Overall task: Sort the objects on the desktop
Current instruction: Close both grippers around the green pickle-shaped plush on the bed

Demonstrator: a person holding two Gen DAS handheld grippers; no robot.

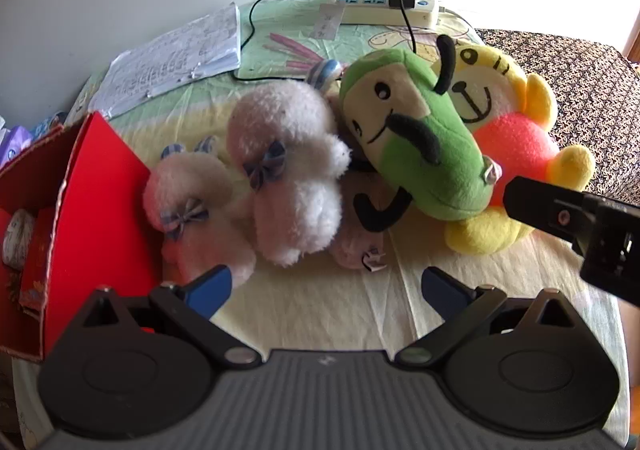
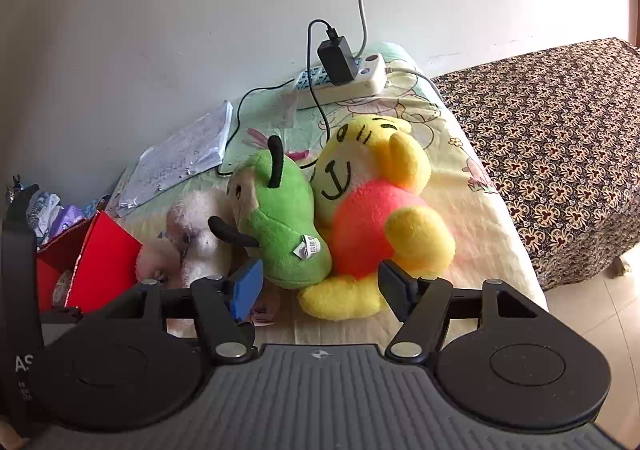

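The yellow bear plush (image 2: 376, 226) lies on the table's cloth (image 2: 476, 218), touching the green plush (image 2: 284, 218). The right gripper (image 2: 320, 286) is spread wide at its foot, grasping nothing. The left gripper (image 1: 326, 290) hangs released, empty. Next, probably: clench on the bear, then carry it to the red box (image 1: 96, 186).
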